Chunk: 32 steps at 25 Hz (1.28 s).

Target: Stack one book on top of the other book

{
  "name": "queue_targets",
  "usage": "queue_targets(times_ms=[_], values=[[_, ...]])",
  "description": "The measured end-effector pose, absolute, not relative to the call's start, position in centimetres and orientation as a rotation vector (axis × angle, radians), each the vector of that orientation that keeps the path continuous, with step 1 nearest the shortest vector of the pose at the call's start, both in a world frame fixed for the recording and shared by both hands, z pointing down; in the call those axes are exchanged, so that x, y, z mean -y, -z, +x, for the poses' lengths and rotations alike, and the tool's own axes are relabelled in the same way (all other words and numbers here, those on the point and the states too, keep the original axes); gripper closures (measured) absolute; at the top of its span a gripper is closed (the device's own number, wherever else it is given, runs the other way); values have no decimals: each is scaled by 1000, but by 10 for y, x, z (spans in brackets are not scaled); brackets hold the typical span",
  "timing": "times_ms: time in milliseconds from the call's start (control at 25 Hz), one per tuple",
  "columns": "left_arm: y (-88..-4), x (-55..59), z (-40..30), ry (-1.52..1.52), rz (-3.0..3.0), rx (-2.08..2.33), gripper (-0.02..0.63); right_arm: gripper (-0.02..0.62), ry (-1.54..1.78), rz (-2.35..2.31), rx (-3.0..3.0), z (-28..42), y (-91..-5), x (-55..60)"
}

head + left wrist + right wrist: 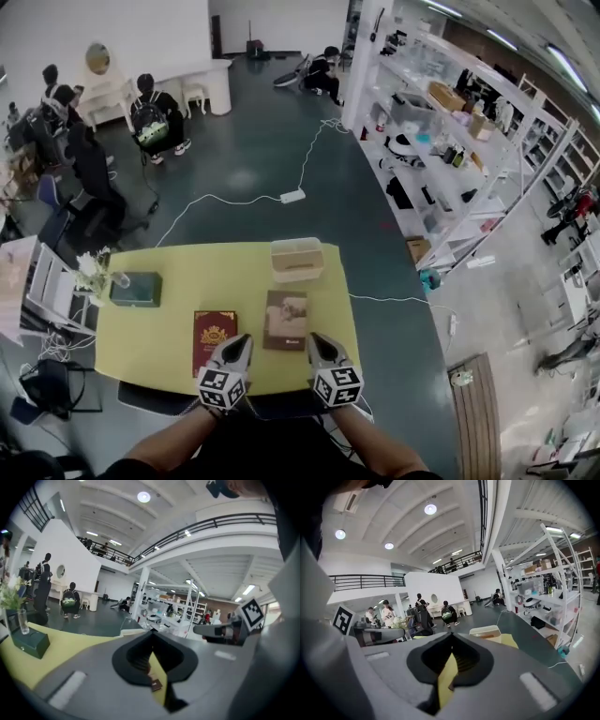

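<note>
Two books lie side by side on the yellow table [178, 281]: a dark red book [213, 335] with a gold emblem at the left and a brown book [286, 320] at the right. My left gripper [234, 343] hangs over the table's near edge, its tips over the red book's right corner, shut and empty. My right gripper [320, 342] sits just right of the brown book's near corner, also shut with nothing in it. Through the left gripper's [151, 631] closed jaws a corner of the brown book [155, 684] shows. The right gripper [451, 634] view shows mostly yellow table.
A cream open box [297, 259] stands at the table's far edge. A dark green box [136, 289] and a glass with white flowers [95, 272] sit at the far left. Chairs and seated people are beyond the table, shelving [450, 141] at the right.
</note>
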<state>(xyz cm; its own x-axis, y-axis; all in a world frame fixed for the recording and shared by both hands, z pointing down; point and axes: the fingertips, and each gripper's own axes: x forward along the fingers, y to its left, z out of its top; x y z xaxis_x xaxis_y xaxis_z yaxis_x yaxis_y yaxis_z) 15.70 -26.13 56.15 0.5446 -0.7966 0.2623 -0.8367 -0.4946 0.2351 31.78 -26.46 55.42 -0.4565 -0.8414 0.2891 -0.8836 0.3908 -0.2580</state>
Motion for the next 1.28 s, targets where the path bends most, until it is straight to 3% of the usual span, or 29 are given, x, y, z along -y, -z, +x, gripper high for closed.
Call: queue_targets(times_ms=[680,1280], values=[[-592,280,168,-249,2382,1321,598,592,-737,1513,2496,306,-594,286],[-753,332,181,-368,2238,1262,598,592,-842,1580,2281,324,-752,346]])
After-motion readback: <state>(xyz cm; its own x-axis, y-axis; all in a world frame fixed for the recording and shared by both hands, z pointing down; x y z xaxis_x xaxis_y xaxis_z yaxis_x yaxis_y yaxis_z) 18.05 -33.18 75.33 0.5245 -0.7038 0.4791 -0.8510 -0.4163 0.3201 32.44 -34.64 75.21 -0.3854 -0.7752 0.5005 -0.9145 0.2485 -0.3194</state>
